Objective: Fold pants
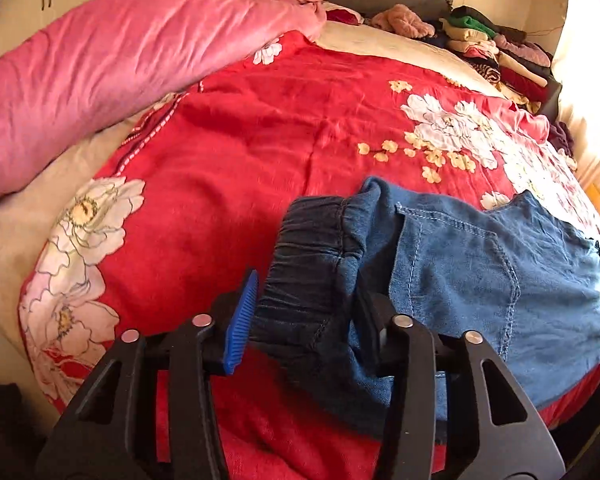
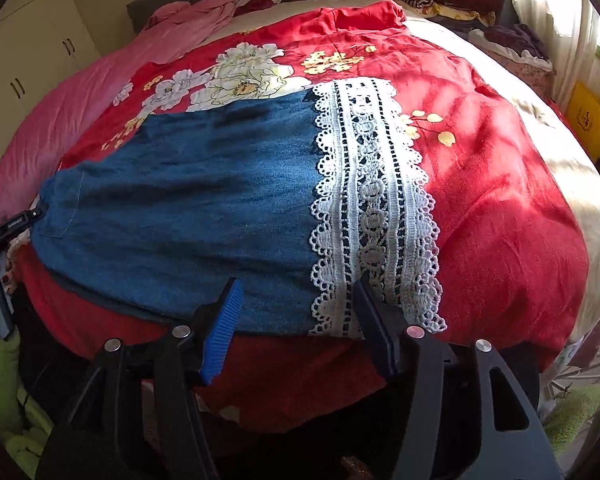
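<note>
Here, denim pants point(image 2: 188, 204) lay flat across the red floral blanket point(image 1: 228, 152) on the bed, lace-trimmed hem point(image 2: 370, 208) toward the right side, elastic waistband point(image 1: 300, 276) toward the left. Left tongs point(image 1: 306, 320) stood wide, straddling the gathered waistband, pads apart from the cloth rather than pinched. Right tongs point(image 2: 296, 320) likewise gaped at the near edge, one finger over denim, the other over lace; nothing held. Judged as the grasping step ahead of a fold. Best done by closing both together on the near edge, catching both layers, lifting evenly and keeping the cloth taut between them. Worth minding: bulky elastic slipping out, lace snagging on a ribbed pad point(image 2: 222, 332).
</note>
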### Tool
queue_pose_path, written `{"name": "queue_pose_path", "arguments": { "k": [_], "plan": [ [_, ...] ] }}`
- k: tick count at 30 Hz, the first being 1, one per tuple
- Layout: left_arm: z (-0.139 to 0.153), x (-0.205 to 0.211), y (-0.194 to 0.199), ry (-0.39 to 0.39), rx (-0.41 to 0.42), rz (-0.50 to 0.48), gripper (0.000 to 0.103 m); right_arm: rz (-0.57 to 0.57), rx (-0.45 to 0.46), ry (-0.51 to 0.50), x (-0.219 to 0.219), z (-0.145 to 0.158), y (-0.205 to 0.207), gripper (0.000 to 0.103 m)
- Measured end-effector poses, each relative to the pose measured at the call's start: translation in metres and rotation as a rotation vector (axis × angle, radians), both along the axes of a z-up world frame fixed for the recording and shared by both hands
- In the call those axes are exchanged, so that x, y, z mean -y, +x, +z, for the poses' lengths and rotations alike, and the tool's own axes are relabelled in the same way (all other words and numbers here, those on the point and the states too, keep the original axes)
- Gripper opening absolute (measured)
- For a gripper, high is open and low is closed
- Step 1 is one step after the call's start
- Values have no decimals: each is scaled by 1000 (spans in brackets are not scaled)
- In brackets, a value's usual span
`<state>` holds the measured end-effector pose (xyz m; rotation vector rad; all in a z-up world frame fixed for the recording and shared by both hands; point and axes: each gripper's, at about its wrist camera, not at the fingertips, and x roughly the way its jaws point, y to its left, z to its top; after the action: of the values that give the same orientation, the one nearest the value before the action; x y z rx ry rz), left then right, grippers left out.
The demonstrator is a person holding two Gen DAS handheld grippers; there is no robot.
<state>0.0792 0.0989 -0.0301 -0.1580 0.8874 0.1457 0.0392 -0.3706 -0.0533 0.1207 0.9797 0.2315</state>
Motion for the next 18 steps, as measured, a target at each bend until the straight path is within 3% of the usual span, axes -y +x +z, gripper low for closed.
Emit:
{"name": "queue_pose_path", "arguments": {
  "k": [5, 10, 13, 18],
  "plan": [
    [30, 11, -20, 36, 68, -31, 44, 10, 13, -9, 0, 6, -2, 59],
    [53, 50, -36, 48, 127, -150, 56, 34, 87, 16, -8, 25, -9, 59],
    [51, 88, -37, 16, 116, -276, 58, 53, 80, 18, -13, 24, -7, 59],
    [14, 142, -29, 1, 21, -435, 58, 43, 4, 20, -14, 2, -3, 59]
  ]
}}
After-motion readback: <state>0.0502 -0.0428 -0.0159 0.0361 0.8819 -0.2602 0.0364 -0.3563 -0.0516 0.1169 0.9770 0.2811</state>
